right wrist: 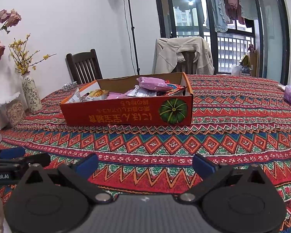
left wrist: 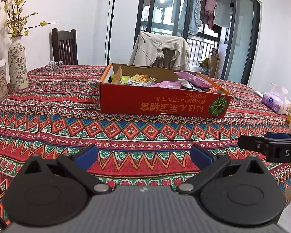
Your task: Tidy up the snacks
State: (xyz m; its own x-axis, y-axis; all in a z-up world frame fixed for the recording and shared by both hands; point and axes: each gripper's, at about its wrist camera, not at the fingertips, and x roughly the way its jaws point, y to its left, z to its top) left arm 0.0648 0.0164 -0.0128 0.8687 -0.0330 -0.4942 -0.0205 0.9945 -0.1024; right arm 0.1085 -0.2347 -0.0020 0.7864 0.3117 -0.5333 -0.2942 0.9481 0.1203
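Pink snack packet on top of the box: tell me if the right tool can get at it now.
Probably yes. The right tool is open and empty, only bare tablecloth lies between it and the red box, and the pink packet sits uncovered on top.

Both wrist cameras are looking low and forward across the patterned-cloth counter [left wrist: 67,120], sharing the red cardboard snack box [left wrist: 161,103] [right wrist: 126,112], the right view sitting further right.

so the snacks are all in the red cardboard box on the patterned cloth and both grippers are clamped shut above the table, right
Not quite. The snack packets do sit in the red cardboard box on the patterned tablecloth, but the left gripper and right gripper both have their jaws spread wide and empty, as each wrist view shows.
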